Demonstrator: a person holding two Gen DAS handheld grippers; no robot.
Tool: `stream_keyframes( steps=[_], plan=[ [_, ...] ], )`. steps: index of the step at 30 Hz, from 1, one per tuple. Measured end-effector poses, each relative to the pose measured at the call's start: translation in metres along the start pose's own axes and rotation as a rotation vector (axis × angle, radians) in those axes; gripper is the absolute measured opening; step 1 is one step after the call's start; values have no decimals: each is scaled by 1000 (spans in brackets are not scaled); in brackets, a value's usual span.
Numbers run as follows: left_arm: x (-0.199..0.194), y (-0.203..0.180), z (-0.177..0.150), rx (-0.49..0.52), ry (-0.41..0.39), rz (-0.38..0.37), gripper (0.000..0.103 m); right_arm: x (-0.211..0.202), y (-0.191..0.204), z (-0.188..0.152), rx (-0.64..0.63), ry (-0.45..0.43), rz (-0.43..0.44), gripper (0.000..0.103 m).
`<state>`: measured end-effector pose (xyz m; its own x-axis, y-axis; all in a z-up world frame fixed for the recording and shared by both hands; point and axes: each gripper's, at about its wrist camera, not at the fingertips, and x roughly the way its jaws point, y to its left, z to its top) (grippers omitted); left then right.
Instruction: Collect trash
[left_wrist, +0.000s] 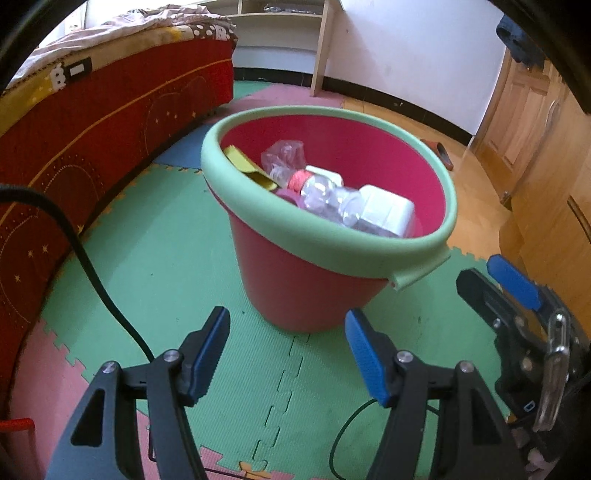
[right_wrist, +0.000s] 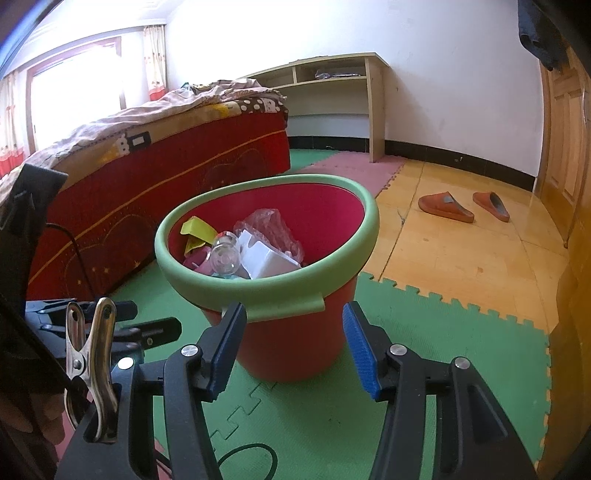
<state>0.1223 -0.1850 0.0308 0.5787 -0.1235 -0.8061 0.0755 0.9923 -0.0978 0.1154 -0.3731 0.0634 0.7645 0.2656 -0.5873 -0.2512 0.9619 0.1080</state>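
A red bucket with a green rim stands on the foam mat, just ahead of both grippers. Inside it lie a clear plastic bottle, a white box, a crumpled plastic bag and a yellow wrapper. My left gripper hovers low in front of the bucket, open and empty. My right gripper is open too, its blue pads either side of the bucket wall but apart from it. Each gripper shows at the edge of the other's view: the right gripper, the left gripper.
A bed with a red side runs along the left. A black cable hangs over the green mat. Two orange slippers lie on the wooden floor to the right. A shelf desk and a wooden door stand at the back.
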Motion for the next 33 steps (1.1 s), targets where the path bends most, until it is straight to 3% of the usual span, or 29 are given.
stream_keyframes(
  steps=[33],
  plan=[
    [-3,-1,-5,-3,2,-8,69,5,5,-4,-16,18,-17,56]
  ],
)
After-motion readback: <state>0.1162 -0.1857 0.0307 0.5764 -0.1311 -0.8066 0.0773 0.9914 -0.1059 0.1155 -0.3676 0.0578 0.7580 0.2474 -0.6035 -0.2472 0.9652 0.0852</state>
